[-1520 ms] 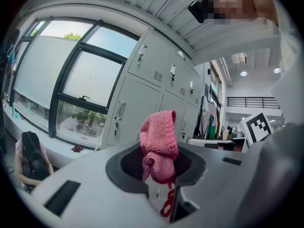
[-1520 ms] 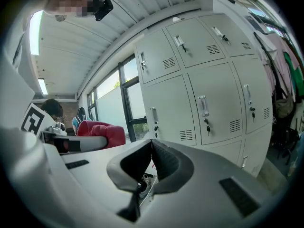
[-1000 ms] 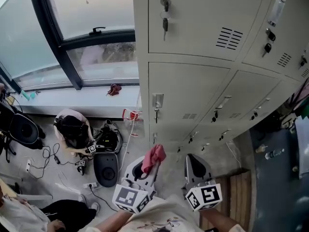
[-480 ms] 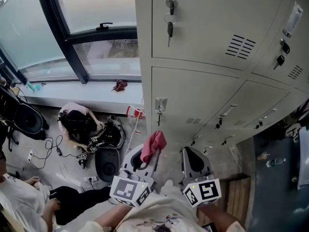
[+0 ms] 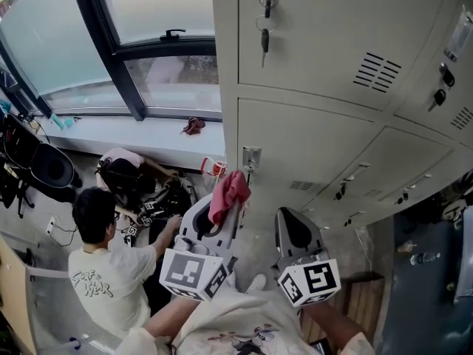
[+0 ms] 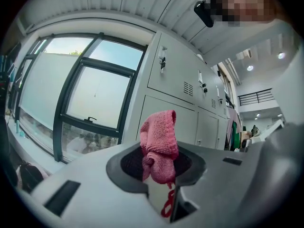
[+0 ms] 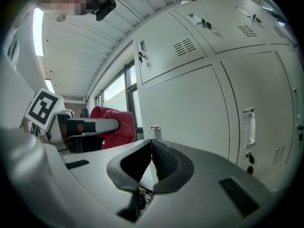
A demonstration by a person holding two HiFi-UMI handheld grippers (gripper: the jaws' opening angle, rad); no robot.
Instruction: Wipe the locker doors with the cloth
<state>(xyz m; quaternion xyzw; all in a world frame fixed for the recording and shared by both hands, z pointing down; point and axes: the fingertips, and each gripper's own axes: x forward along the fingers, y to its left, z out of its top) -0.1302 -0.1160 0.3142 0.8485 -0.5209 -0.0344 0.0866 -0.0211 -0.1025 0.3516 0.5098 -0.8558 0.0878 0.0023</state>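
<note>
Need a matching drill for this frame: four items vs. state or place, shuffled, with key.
1. left hand-held gripper
2. right hand-held gripper
3. key
4. person in white T-shirt

A. jaws together, nothing between them
B. crouched at lower left of the head view
C. shut on the pink cloth
D. hanging from a locker door lock

Pairs: 1-C, 2-A, 3-D, 4-B

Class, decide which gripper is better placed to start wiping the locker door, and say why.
Left. The left gripper is shut on the pink cloth, which is held up toward the locker door. The right gripper is shut and empty.
</note>
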